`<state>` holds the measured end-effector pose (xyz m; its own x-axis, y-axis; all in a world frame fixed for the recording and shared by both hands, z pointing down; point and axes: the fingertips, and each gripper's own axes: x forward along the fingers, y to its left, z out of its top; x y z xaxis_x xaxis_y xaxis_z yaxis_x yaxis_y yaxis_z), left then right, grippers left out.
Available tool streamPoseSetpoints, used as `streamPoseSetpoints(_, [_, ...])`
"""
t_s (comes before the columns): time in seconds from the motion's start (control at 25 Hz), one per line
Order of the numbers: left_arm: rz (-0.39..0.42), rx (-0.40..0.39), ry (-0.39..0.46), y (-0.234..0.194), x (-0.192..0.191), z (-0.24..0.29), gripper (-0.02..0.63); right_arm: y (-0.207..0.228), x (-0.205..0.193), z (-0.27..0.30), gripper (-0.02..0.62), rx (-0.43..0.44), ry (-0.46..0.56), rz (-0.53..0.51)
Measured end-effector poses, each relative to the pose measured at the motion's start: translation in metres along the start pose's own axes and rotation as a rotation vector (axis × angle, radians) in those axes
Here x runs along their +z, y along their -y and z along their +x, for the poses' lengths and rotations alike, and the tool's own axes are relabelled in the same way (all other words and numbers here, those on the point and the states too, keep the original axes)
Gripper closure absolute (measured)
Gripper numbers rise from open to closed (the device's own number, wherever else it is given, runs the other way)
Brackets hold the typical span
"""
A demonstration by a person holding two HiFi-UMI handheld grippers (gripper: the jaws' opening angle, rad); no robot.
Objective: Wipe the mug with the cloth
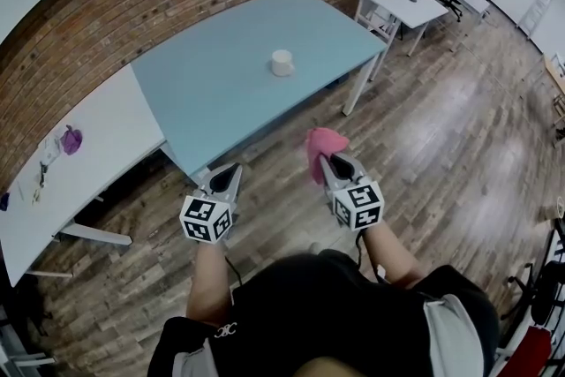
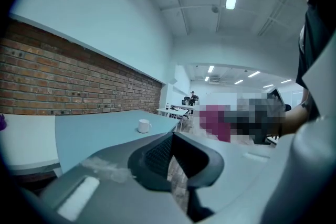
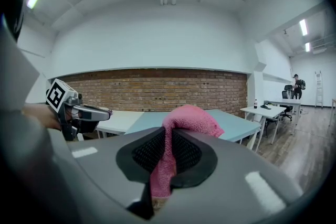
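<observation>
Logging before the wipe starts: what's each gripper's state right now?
Left gripper: closed, nothing in it.
Right gripper: closed on the pink cloth.

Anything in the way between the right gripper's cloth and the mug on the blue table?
Nothing visible. The mug stands alone on the blue table. The right gripper, clamped on the pink cloth, is over the floor off the table's near edge. Only bare tabletop lies between.
</observation>
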<state>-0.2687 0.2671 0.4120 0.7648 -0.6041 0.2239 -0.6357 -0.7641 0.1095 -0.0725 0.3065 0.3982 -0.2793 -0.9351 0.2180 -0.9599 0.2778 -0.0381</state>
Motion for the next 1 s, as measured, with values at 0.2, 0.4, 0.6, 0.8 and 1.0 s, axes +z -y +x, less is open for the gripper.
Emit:
streamPoseSetpoints(0.2, [-0.013,-0.004,0.022,-0.011,-0.006,-0.015,0.6,-0.01,-0.005,-0.004,0.558,-0.033,-0.007,-0.009])
streamPoseSetpoints(0.4, [-0.028,0.007,0.017,-0.028,-0.016,-0.023,0.6,-0.018,-0.015,0.002,0.558,-0.041,-0.033,-0.018])
streamPoseSetpoints(0.6, [-0.017,0.011,0.013,-0.044,-0.016,-0.014,0.6,-0.014,-0.015,0.018,0.558,-0.046,-0.025,-0.02])
streamPoseSetpoints(0.8, [0.003,0.004,0.005,-0.063,-0.011,0.012,0.6,0.008,-0.009,0.047,0.558,-0.055,-0.008,-0.016])
streamPoseSetpoints(1.0, [0.033,0.014,0.007,-0.095,0.0,0.064,0.6,0.051,-0.003,0.096,0.558,-0.06,0.024,-0.015])
